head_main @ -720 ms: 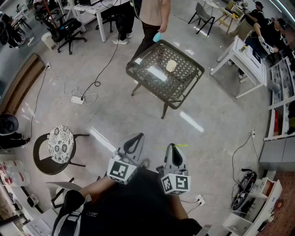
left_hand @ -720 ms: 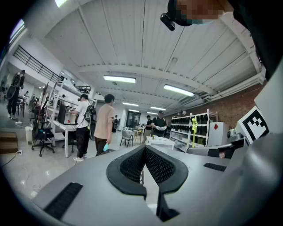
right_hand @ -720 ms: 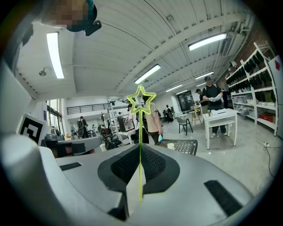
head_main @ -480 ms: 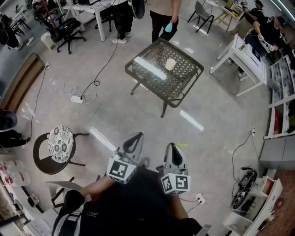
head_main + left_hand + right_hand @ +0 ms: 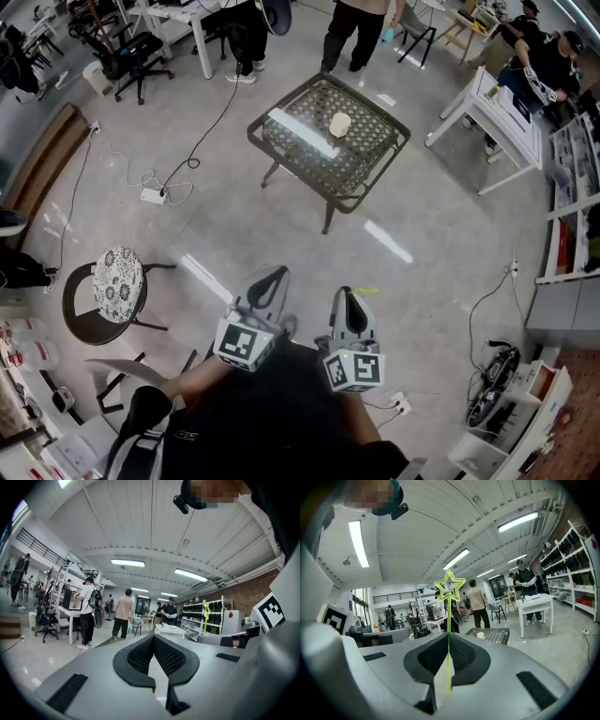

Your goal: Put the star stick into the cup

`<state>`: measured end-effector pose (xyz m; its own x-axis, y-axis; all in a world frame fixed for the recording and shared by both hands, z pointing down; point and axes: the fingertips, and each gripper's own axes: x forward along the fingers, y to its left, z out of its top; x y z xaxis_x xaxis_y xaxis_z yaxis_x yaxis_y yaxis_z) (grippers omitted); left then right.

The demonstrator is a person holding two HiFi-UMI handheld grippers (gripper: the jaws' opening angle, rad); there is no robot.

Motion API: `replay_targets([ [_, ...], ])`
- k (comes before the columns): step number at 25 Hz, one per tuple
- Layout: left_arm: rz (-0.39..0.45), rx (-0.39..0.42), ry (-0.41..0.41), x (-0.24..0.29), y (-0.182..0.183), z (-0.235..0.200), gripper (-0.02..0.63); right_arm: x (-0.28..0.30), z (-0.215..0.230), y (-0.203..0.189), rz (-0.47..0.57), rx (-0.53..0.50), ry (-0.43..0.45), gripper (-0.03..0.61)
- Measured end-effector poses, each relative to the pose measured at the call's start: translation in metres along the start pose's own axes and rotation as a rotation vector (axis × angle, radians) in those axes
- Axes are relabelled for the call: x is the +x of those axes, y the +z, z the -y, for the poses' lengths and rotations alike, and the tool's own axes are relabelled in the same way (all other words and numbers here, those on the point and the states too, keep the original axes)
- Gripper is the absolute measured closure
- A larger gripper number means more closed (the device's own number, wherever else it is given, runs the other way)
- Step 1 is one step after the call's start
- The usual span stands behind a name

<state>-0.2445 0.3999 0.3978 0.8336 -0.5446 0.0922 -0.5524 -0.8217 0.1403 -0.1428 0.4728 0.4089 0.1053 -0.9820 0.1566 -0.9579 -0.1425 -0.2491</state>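
The yellow-green star stick (image 5: 449, 620) stands upright between my right gripper's (image 5: 449, 638) jaws, which are shut on it, its star outline well above them. In the head view only a short yellow piece of the stick (image 5: 364, 292) shows near the right gripper (image 5: 345, 311). My left gripper (image 5: 268, 289) is held beside it; its jaws (image 5: 153, 637) are shut with nothing in them. The pale cup (image 5: 339, 124) stands on a dark mesh-topped table (image 5: 300, 150) a few steps ahead, far from both grippers. The cup (image 5: 480, 635) and table (image 5: 492, 634) also show in the right gripper view.
A round stool with a patterned seat (image 5: 117, 284) stands to my left. A cable and power strip (image 5: 153, 195) lie on the floor left of the table. A white table (image 5: 495, 111) and shelves are at the right. People (image 5: 356, 23) stand beyond the mesh table.
The person who stood at the mesh table's far edge has walked away toward the back. The table sits slightly more left in view. Both grippers hold as before.
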Motion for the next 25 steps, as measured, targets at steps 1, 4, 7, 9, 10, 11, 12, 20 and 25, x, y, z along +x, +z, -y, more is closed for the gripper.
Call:
replay_targets([
  [1,0.008,-0.007,0.007,0.001,0.001,0.003,0.598,-0.001,0.003,0.0,-0.002,-0.002,0.008,0.565],
  [4,0.012,-0.018,0.028,0.004,-0.001,0.009,0.598,0.0,0.011,0.0,-0.005,-0.018,0.038,0.565],
  [7,-0.033,-0.007,0.059,0.003,-0.009,0.011,0.598,0.002,0.02,-0.002,-0.001,-0.019,0.061,0.565],
  [9,-0.046,-0.009,0.071,0.005,-0.012,0.013,0.598,0.002,0.027,-0.001,-0.002,-0.016,0.065,0.565],
  [10,-0.049,-0.012,0.07,0.008,-0.013,0.013,0.598,0.004,0.028,-0.001,-0.004,-0.015,0.064,0.565],
  [11,-0.051,-0.011,0.069,0.011,-0.014,0.011,0.598,0.007,0.029,-0.001,-0.005,-0.014,0.063,0.565],
  [12,-0.051,-0.009,0.069,0.014,-0.014,0.008,0.598,0.012,0.029,-0.001,-0.006,-0.015,0.063,0.565],
  [20,-0.055,-0.029,0.038,0.09,-0.018,-0.025,0.598,0.081,0.053,0.005,-0.023,-0.022,0.044,0.565],
  [25,-0.037,-0.016,0.004,0.154,0.0,-0.058,0.597,0.144,0.069,0.025,-0.019,-0.048,0.036,0.565],
])
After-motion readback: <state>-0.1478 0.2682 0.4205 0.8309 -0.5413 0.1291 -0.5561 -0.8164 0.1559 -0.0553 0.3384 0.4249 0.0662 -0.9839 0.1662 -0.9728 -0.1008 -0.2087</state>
